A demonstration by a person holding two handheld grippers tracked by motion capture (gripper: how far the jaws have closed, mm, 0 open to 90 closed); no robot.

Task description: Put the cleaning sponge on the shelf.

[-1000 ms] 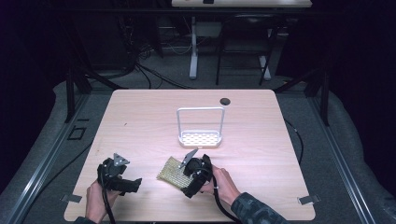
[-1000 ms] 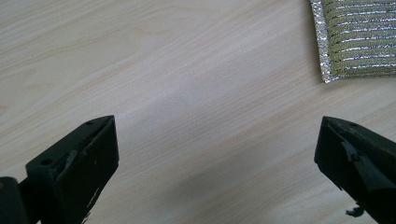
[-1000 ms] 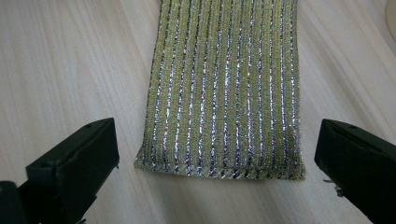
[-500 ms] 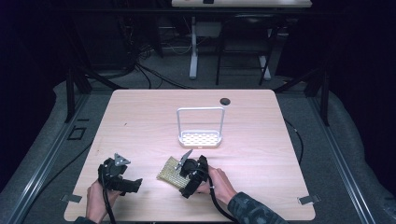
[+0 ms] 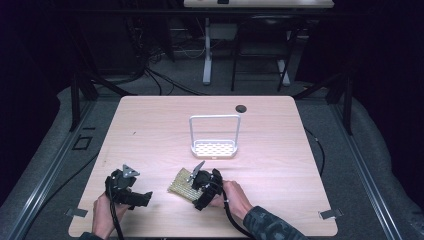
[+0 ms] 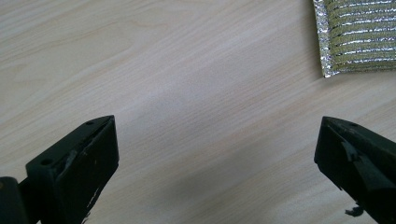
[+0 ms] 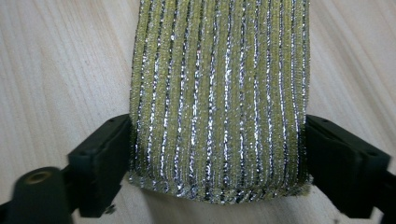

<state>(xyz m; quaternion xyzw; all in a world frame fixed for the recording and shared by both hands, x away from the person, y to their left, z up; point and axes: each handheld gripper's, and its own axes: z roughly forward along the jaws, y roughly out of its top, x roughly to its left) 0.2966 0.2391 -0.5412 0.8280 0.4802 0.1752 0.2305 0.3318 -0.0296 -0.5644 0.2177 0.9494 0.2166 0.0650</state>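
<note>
Both black fingers (image 7: 100, 163) of the right gripper (image 7: 217, 158) have just been closing and now press on the two side edges of the flat yellow-green scouring pad with silver glitter stripes (image 7: 219, 93), which lies between them on the pale wooden table (image 5: 150, 130) (near edge, a little right of the middle). Left of it, the left gripper (image 6: 217, 163) hangs over bare wood with its jaws wide apart and nothing between them; the pad's corner shows beyond it. Farther off stands a white perforated tray with a tall hoop handle (image 5: 214, 148).
</note>
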